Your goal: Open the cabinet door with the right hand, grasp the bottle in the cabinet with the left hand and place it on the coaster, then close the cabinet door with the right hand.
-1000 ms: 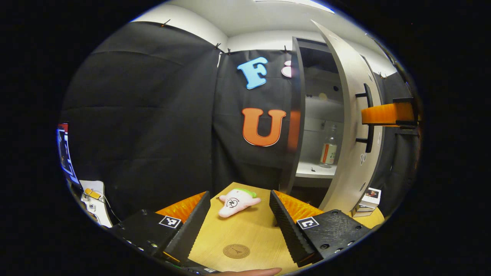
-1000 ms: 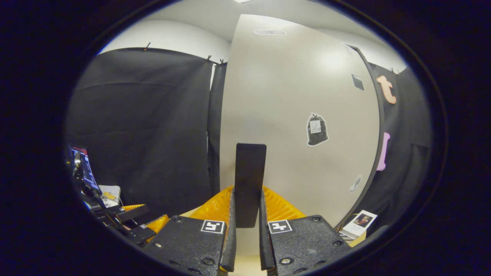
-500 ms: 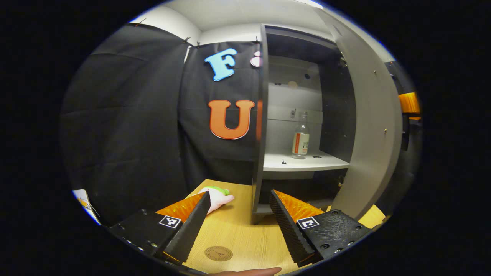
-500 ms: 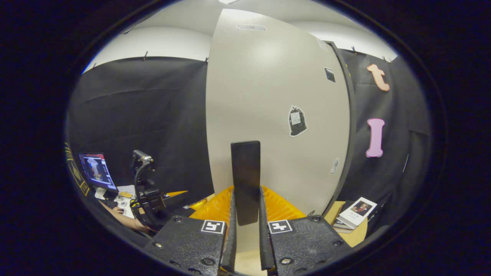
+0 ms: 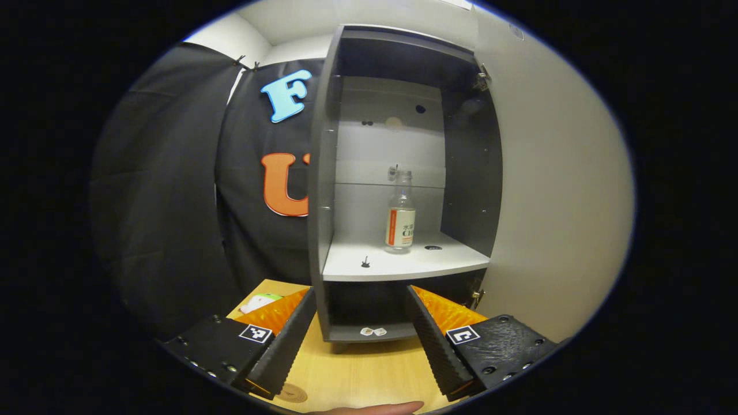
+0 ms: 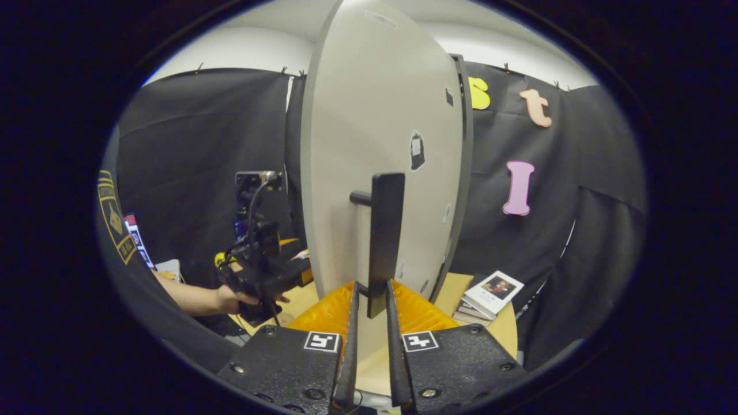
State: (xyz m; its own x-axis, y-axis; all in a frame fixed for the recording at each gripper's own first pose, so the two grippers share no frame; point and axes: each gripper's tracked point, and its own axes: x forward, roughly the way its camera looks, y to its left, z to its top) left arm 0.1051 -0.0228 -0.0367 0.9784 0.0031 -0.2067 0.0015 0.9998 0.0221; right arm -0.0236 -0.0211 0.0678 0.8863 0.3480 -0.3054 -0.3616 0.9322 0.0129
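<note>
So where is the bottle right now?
In the left gripper view the bottle stands upright on the white shelf inside the open cabinet, near the back, straight ahead of the open left claw.

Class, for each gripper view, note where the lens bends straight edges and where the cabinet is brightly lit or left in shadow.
Left gripper view: the pale grey cabinet door bulges outward at the right; the white shelf under the clear glass bottle is bright, the compartment below dark. Right gripper view: the door's edges bow, with soft glare near its top, and the black bar handle stays sharp.
</note>
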